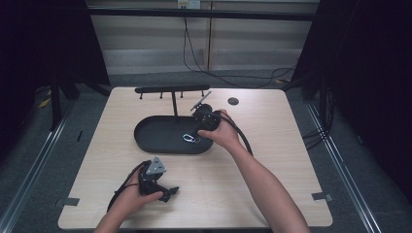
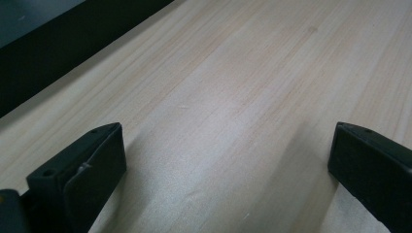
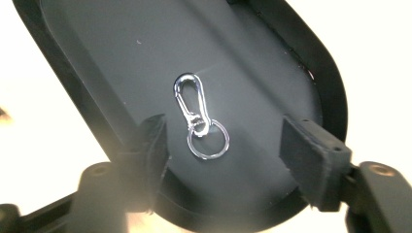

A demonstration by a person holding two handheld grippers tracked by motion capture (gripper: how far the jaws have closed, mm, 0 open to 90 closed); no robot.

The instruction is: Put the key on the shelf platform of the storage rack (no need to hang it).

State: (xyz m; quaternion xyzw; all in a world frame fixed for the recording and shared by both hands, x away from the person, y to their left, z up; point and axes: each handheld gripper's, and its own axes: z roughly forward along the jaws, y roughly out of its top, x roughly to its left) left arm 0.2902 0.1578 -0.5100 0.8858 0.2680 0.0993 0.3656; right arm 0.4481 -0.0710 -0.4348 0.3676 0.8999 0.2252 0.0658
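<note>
The left hand-held gripper (image 1: 167,191) sits low near the person, jaws spread wide. The right hand-held gripper (image 1: 197,127) is held farther out on an outstretched forearm, jaws also apart.

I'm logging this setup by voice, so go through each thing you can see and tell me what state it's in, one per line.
Key clip: lying flat in the tray, clasp shut, ring attached, ungripped.
Tray: flat on the table, holding the clip.
Hanger stand: upright at the tray's far edge, pegs bare.
Right gripper: open, jaws either side of the clip.
Left gripper: open, empty, over bare table.
</note>
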